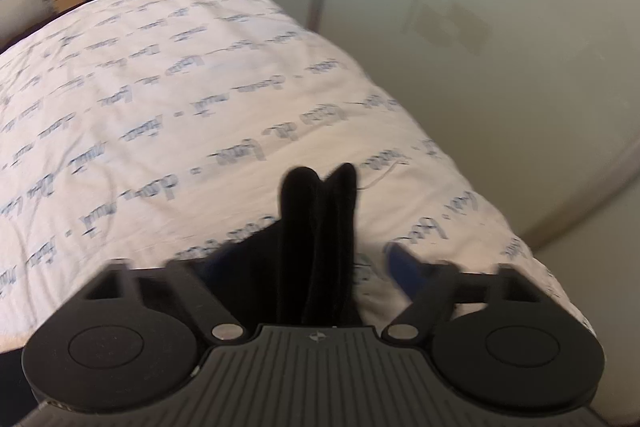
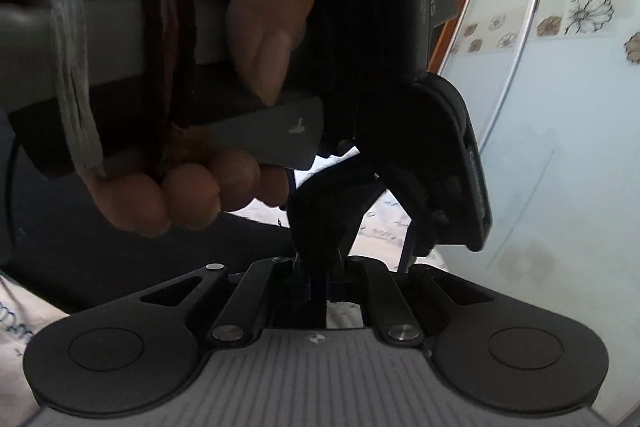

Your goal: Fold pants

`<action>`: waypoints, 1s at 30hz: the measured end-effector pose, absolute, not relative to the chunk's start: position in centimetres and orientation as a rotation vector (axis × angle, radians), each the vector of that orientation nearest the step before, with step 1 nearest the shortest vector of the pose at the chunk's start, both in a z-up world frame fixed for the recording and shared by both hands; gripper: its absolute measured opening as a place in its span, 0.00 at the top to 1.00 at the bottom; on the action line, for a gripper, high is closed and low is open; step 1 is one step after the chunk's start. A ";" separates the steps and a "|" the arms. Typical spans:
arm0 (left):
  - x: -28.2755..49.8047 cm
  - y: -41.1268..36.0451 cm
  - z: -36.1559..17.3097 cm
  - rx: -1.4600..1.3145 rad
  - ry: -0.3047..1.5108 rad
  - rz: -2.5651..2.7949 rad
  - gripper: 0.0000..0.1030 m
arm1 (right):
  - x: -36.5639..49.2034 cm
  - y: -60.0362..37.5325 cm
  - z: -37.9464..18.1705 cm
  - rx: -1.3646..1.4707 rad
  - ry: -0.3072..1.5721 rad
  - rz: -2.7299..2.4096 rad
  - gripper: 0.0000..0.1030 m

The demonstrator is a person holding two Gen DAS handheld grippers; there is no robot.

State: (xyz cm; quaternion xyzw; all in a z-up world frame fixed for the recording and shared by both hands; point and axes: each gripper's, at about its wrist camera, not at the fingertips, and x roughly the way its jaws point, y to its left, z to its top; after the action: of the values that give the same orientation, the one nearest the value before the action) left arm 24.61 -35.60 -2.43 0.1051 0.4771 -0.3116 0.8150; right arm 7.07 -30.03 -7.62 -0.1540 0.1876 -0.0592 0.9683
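Where the white script-printed bedspread (image 1: 168, 99) meets frosted wardrobe doors (image 1: 500, 27), left gripper (image 1: 308, 259) spread around black pants (image 1: 320, 227), right gripper (image 2: 316, 279) pinching them.

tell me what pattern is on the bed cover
White bed cover with rows of blue-grey handwriting-style script, blurred; clearest in the left wrist view.

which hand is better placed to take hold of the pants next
Left: its gripper has open fingers either side of the black pants, not pressing. The right gripper is already shut on them.
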 end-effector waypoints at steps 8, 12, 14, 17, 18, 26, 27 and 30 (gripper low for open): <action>25.0 -28.3 -1.6 0.091 1.019 -0.614 0.91 | 5.9 -28.4 -6.2 -0.301 0.366 -0.068 0.94; 24.6 -22.0 0.8 0.060 0.986 -0.578 0.91 | 5.3 -25.3 -4.7 -0.275 0.347 0.036 0.94; 24.9 -18.2 1.6 0.037 0.990 -0.537 0.90 | 5.4 -22.7 -4.2 -0.267 0.340 0.113 0.94; 25.9 -12.8 1.2 0.034 1.025 -0.449 0.89 | 6.1 -17.9 -3.8 -0.269 0.350 0.230 0.94; 26.2 -11.2 0.4 0.033 1.048 -0.404 0.89 | 6.5 -16.2 -4.0 -0.283 0.370 0.261 0.94; 26.1 -0.8 -4.6 -0.112 1.147 -0.286 0.89 | 6.6 -7.8 -6.7 -0.394 0.471 0.438 0.94; 26.2 -0.2 -4.9 -0.144 1.155 -0.297 0.88 | 6.7 -7.4 -6.8 -0.401 0.480 0.442 0.94; 27.2 1.8 -5.8 -0.264 1.190 -0.344 0.83 | 6.8 -6.6 -7.3 -0.454 0.491 0.425 0.94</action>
State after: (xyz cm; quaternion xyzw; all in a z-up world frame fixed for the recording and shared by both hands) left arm 27.16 1.81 -5.78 -0.1235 0.5561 -0.1605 0.8060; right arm 6.84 -6.56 -7.30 -0.2211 0.2391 0.2069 0.9226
